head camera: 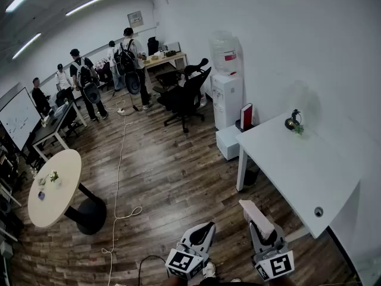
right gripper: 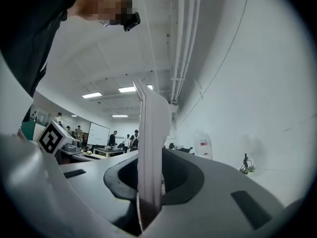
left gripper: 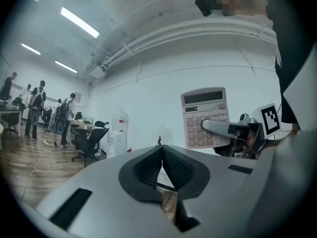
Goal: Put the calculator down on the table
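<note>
A pale pink calculator (head camera: 255,215) stands on edge between the jaws of my right gripper (head camera: 262,227), which is shut on it, low in the head view near the front corner of the white table (head camera: 309,177). In the right gripper view the calculator (right gripper: 151,143) shows edge-on, rising out of the right gripper (right gripper: 150,185). The left gripper view shows the calculator's (left gripper: 205,117) keys and screen, with one right finger (left gripper: 223,129) across them. My left gripper (head camera: 201,230) hangs beside it over the floor, shut with nothing in it (left gripper: 161,156).
A small potted plant (head camera: 293,123) stands at the table's far edge. A water dispenser (head camera: 227,88), a white box (head camera: 228,140) and office chairs (head camera: 187,94) lie beyond. A round table (head camera: 56,186) and a floor cable (head camera: 119,177) are left. People (head camera: 83,79) stand far back.
</note>
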Demonstrator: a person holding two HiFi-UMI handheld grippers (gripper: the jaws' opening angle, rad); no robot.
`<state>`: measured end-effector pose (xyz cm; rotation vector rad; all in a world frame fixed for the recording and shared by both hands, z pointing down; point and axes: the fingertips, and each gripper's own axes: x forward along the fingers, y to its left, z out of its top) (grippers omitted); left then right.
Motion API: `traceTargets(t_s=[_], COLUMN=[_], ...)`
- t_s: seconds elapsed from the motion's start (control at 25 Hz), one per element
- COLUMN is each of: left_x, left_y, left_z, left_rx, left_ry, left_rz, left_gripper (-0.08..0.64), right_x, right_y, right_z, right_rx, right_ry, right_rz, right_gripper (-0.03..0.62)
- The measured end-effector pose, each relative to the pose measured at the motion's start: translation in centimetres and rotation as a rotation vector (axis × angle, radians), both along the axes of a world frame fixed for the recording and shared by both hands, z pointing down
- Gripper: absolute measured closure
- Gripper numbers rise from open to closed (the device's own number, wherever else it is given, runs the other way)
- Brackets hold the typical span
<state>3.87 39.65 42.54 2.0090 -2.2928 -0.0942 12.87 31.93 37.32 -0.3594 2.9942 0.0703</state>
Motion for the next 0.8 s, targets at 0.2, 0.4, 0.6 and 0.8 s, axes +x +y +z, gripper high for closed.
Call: traceTargets(t_s=[0.2,0.4,0.6,0.8], left_x=[0.7,-0.1,-3.3,-4.5], left_y=[0.7,0.6,1.0,0.5], left_z=[0.4,-0.4,0.0,-0.2], left_rx=[-0.024,-0.007,-0.003,0.001], left_ry=[-0.009,-0.018,-0.047,-0.035], left_rz=[0.013,-0.004,-0.052,0.015], left_gripper=[0.54,0.54,0.54,0.54], right_x=[0.8,0.6,-0.7,-2.1], right_y=[0.6,0.3,-0.6,-1.2], right_z=[0.4,0.1,-0.2,0.6], right_rx=[-0.019,-0.033,-0.096,-0.161], right_ry=[0.022,0.005,-0.05,-0.062], right_rz=[-0.001,0.028,0.047,0.074], right_gripper=[0.506,0.505,0.502,0.502])
